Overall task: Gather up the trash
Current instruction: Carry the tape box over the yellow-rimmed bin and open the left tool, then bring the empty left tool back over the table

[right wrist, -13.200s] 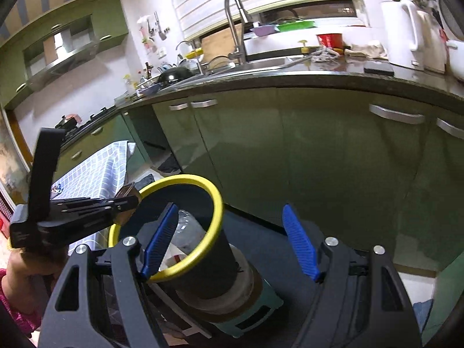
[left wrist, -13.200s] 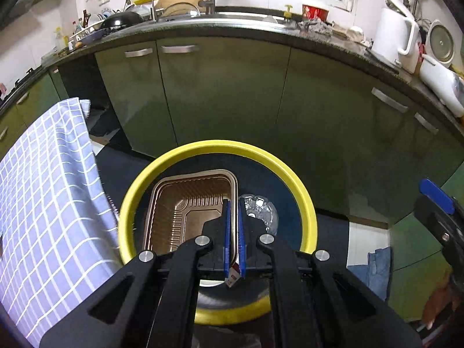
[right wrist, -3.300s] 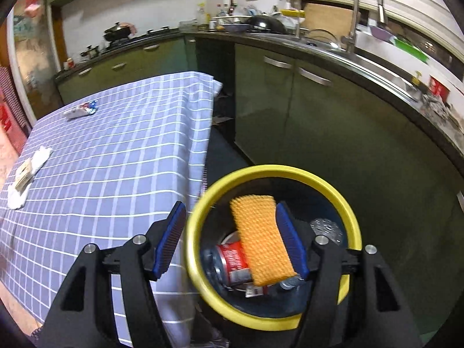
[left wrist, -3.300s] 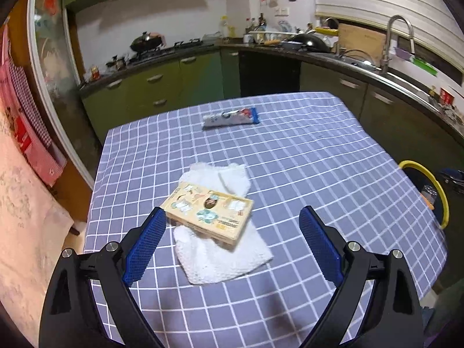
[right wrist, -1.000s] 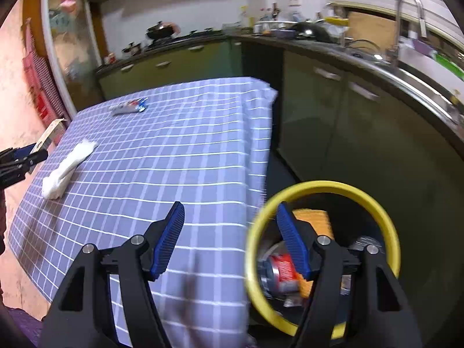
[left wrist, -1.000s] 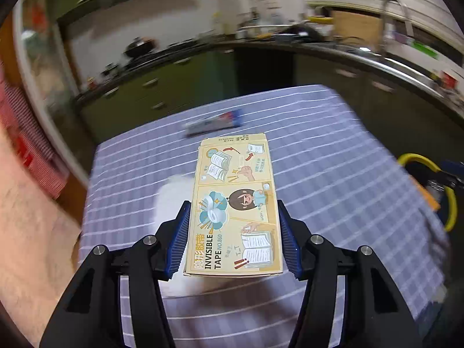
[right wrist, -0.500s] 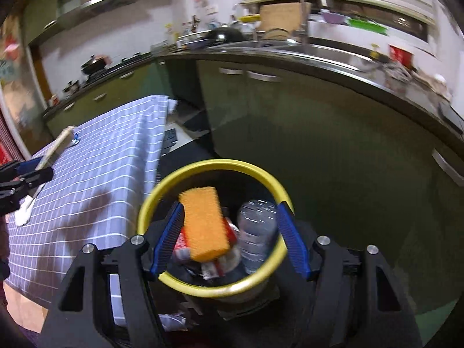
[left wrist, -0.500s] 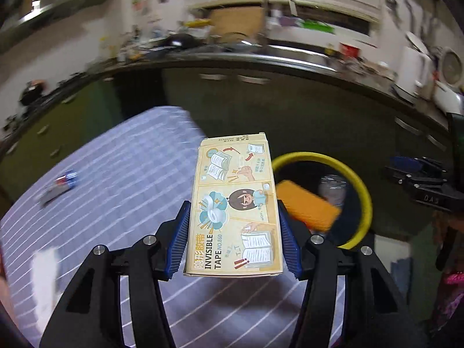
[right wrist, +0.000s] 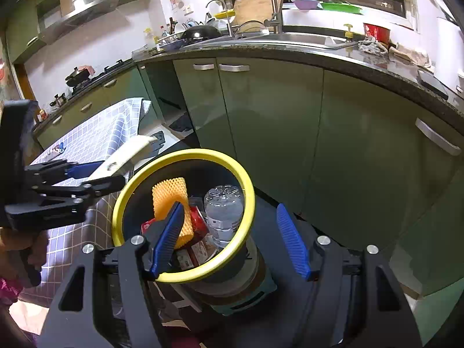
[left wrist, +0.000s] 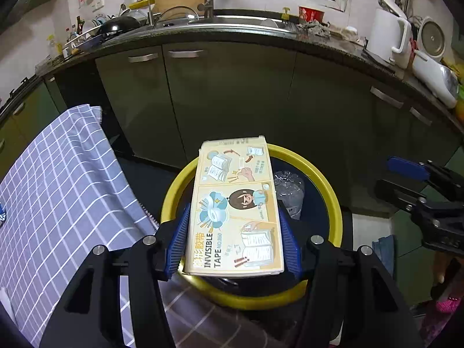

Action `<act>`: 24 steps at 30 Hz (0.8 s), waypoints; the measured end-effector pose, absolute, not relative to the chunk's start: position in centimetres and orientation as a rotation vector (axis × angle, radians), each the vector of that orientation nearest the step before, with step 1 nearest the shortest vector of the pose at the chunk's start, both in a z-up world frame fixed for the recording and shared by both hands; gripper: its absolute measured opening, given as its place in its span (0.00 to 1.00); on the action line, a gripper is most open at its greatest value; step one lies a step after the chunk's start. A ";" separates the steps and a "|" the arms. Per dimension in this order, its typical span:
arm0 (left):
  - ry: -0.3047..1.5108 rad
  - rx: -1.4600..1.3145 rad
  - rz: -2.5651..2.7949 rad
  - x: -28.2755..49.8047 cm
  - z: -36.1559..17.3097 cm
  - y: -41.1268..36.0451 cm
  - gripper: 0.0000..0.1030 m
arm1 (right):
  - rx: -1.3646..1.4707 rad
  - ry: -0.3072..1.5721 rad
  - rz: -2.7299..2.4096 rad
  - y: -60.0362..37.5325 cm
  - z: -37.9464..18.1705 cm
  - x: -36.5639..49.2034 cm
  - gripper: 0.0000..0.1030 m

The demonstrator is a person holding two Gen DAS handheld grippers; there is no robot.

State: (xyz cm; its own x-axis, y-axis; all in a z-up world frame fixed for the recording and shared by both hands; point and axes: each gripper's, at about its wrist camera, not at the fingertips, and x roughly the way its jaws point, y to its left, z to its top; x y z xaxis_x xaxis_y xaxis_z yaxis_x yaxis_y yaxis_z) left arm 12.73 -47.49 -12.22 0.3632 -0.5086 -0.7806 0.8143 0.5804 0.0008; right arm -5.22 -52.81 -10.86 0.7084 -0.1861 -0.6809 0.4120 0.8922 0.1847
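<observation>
My left gripper is shut on a flat yellow "Invisible Tape" box and holds it level over the yellow-rimmed trash bin. From the right wrist view the box reaches toward the bin's left rim. The bin holds an orange sponge, a clear plastic bottle and a red can. My right gripper is open and empty, just above the bin's near side. It also shows at the right in the left wrist view.
The table with the blue checked cloth stands left of the bin. Green kitchen cabinets and a dark counter with a sink lie behind it. A small wrapper lies on the table.
My left gripper picked the tape box off the white cloth on the table and swung it right to above the bin. My right gripper stayed open near the bin.
</observation>
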 end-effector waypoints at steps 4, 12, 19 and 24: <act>0.805 0.417 -0.876 12.4 -12.2 -47.1 0.77 | 0.339 0.713 -0.340 -52.6 -11.0 -5.4 0.64; 0.749 0.309 -0.838 11.2 -8.8 -38.8 0.80 | 0.318 0.721 -0.258 -50.9 -10.8 -3.3 0.64; 0.685 0.220 -0.622 9.9 -6.5 -26.0 0.83 | 0.222 0.703 -0.029 -43.8 -8.0 3.3 0.64; 0.647 0.187 -0.415 9.5 -5.8 -16.6 0.84 | 0.158 0.666 0.167 -36.6 -4.8 8.9 0.65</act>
State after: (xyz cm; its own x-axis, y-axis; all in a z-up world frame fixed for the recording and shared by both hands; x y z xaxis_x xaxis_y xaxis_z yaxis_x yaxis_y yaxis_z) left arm 9.49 -16.59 -5.76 0.7195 -0.3157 -0.6185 0.4306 0.9016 0.0407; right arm 8.86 -36.64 -4.78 0.7738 0.2042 -0.5996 -0.1032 0.9746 0.1987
